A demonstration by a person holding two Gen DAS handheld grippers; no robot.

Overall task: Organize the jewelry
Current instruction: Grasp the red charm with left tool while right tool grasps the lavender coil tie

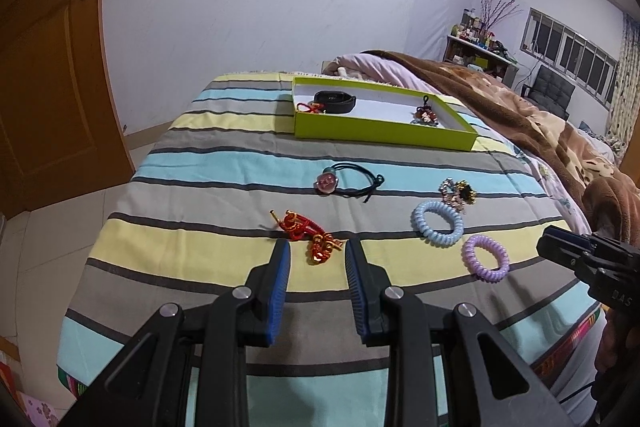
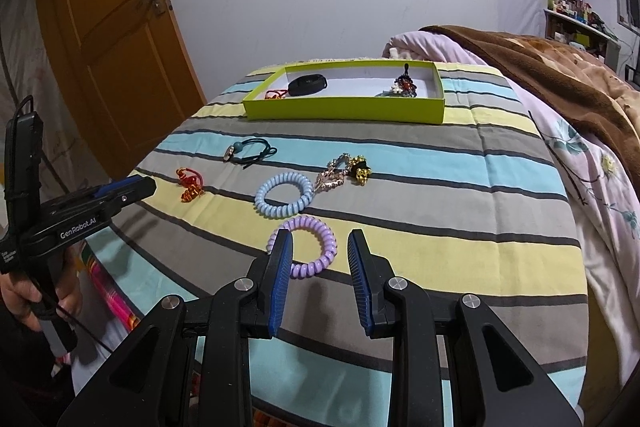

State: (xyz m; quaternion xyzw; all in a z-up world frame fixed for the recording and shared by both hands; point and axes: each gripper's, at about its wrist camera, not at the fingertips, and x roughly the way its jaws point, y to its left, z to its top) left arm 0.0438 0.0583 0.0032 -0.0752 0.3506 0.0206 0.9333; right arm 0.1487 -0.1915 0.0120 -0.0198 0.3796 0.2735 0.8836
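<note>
Left gripper (image 1: 317,253): I am holding it open and empty over the near edge of the bed (image 1: 224,131), the red and gold knotted charm (image 1: 310,233) lying just beyond its fingertips.
Right gripper (image 2: 319,245): I am keeping it open, gripping nothing, the purple coil hair tie (image 2: 306,247) lying on the bed between and beyond its fingers.
Blue coil hair tie (image 2: 285,195): lying just beyond the purple one.
Green tray (image 1: 384,131): sitting at the far end, holding a black band (image 1: 335,101).

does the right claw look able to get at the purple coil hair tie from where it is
Probably yes. The right claw is open and empty, and the purple coil hair tie lies flat on the striped bedspread just beyond its tips, with nothing between them.
</note>
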